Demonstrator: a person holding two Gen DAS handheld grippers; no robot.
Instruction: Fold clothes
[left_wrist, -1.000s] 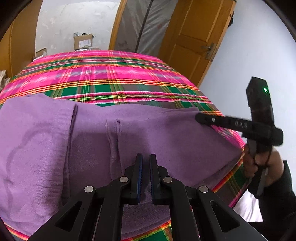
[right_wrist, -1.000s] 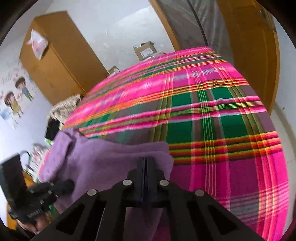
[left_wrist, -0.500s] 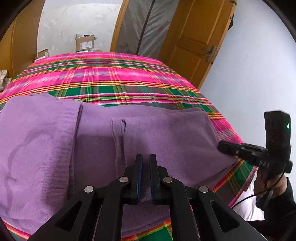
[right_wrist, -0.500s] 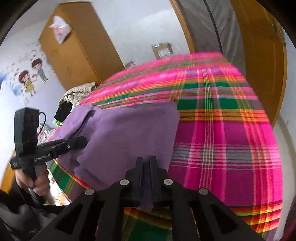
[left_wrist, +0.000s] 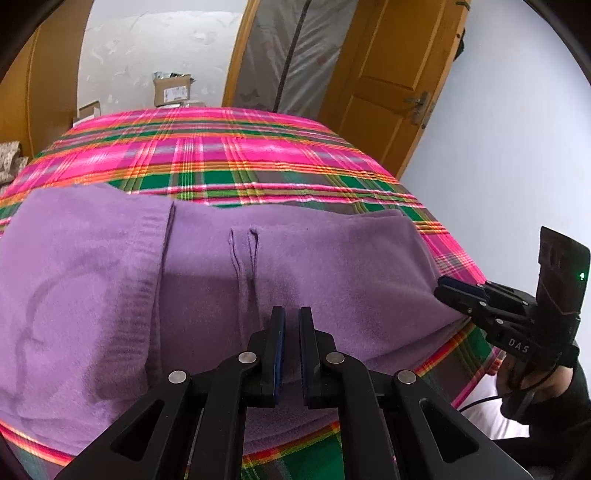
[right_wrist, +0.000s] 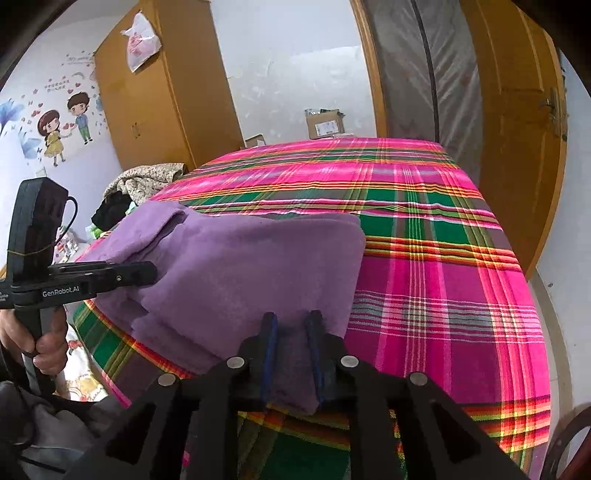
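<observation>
A bed spread with a pink-and-green plaid cover (right_wrist: 436, 266) fills the middle of both views, backed by a wooden wardrobe (right_wrist: 162, 92) at upper left and a wooden door (left_wrist: 391, 77) at upper right. A purple garment (left_wrist: 207, 295), folded over on itself, is laid across the cover's near edge, in the lower half of the frame. At bottom centre of the left view, the left gripper (left_wrist: 290, 354) is seen pinched onto the garment's near hem. The right gripper (right_wrist: 291, 354) is caught with its jaws opening, the garment's corner lying loosely between them.
</observation>
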